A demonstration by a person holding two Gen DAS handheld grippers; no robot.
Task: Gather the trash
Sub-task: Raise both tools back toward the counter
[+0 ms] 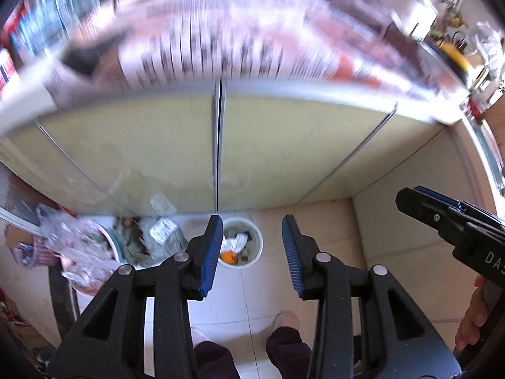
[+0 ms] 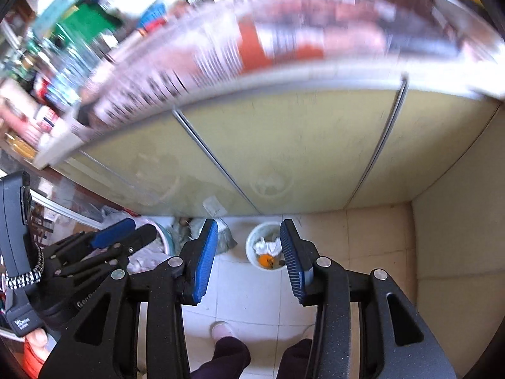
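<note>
White bin point(image 1: 242, 242) upright on floor — mouth up, seemingly holding trash, both tongs empty

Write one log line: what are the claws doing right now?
left claw: open, empty | right claw: open, empty | white bin: on floor below, holds tissue, orange scrap

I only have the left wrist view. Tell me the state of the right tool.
Observer: The right tool is open, with nothing between its fingers.
Operator: Say where the white bin sits for it.
Observer: The white bin on the floor shows in the gap between its fingers, nearer the right one.
Operator: Report what is behind my left tool.
Observer: The left tool has a black unit with a braided cord at its back.
</note>
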